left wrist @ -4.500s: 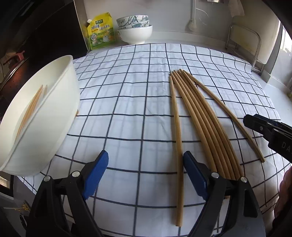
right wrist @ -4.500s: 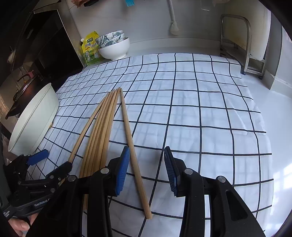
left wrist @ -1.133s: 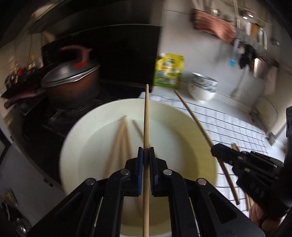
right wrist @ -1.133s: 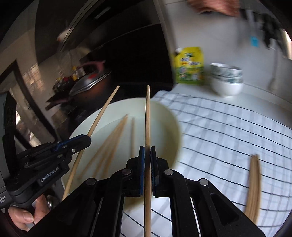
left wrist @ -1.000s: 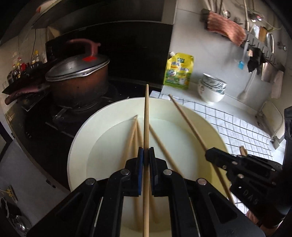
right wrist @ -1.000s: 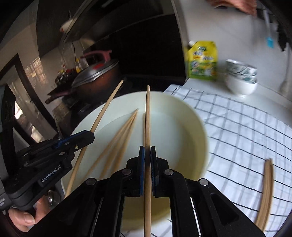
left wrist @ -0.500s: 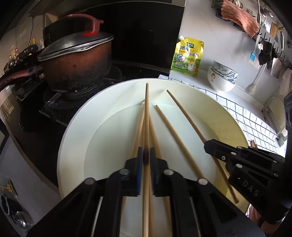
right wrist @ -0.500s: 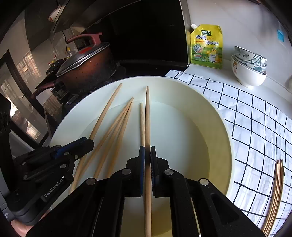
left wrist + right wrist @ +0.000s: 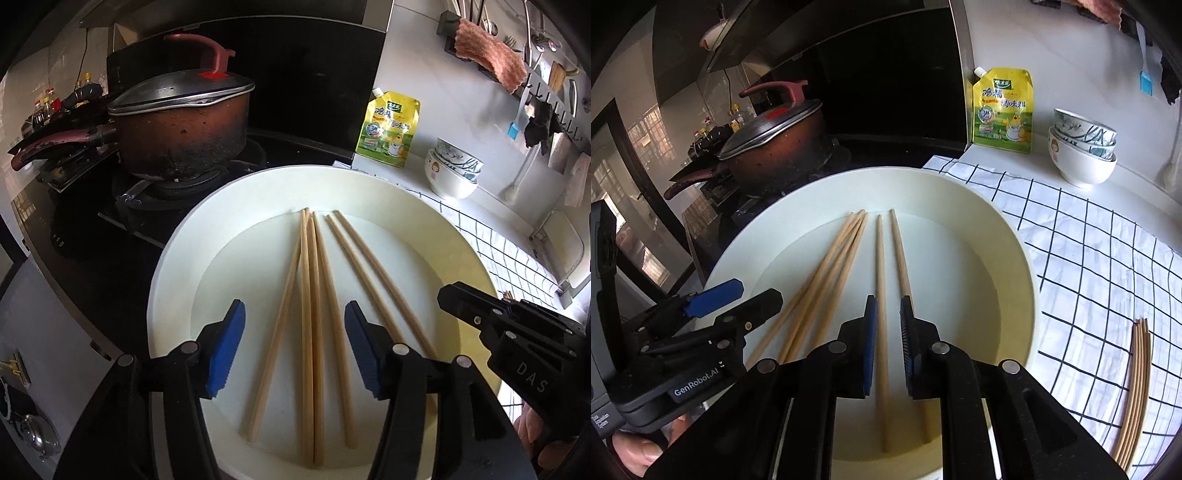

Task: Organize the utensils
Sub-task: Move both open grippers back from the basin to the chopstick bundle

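Observation:
A large cream bowl [image 9: 177,266] [image 9: 1015,236] holds several wooden chopsticks [image 9: 314,295] [image 9: 834,266] lying on its bottom. My left gripper [image 9: 295,350] is open and empty above the near part of the bowl, and also shows in the right wrist view [image 9: 735,295]. My right gripper [image 9: 886,343] is open a little, with one chopstick [image 9: 881,295] lying loose in the bowl below its jaws. The right gripper shows at the right of the left wrist view [image 9: 480,314]. Several more chopsticks [image 9: 1134,387] lie on the checked cloth [image 9: 1108,258].
A lidded brown pot [image 9: 177,125] stands on the stove behind the bowl. A yellow seasoning pouch [image 9: 1003,110] and stacked small bowls [image 9: 1082,147] stand at the back of the counter. A metal rack [image 9: 561,251] is at the right.
Both grippers carried one chopstick each from the cloth to the bowl, then opened. The two chopsticks now lie in the bowl with the others.

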`<state>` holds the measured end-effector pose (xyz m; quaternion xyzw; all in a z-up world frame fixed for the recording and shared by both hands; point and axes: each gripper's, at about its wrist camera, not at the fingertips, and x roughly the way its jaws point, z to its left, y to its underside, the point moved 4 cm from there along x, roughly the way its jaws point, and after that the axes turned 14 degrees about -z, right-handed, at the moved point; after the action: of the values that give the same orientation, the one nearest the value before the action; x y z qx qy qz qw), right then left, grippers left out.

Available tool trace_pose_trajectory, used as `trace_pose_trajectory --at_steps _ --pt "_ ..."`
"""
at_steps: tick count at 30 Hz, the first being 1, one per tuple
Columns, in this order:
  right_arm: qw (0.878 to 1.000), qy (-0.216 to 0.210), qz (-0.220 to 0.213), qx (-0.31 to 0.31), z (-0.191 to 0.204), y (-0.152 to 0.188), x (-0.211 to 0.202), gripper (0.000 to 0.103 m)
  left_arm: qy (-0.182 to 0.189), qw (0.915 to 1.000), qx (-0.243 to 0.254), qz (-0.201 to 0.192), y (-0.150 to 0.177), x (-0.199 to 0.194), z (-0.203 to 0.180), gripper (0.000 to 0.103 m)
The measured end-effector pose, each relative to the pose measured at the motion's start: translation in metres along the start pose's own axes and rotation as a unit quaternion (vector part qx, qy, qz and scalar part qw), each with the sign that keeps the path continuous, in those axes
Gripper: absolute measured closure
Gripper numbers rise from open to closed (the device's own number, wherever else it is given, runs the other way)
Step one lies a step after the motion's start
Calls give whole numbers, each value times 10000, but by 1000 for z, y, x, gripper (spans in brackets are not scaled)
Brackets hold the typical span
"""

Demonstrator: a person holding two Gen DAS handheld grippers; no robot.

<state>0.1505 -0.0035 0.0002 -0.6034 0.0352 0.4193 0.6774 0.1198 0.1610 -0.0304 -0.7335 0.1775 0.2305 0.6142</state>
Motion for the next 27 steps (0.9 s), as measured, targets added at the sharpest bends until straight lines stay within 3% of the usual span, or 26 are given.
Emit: trace_pose_trajectory --at_steps 7,15,27 --pt "9999 152 -77 4 -9 6 -21 87 44 10000 -27 -53 6 -16 -9 40" --pt "9989 371 -297 57 -30 13 -59 81 239 9995 149 -115 12 -36 -38 39" --pt "9945 830 -587 245 -95 35 -127 74 720 9961 492 -147 26 -63 -114 31"
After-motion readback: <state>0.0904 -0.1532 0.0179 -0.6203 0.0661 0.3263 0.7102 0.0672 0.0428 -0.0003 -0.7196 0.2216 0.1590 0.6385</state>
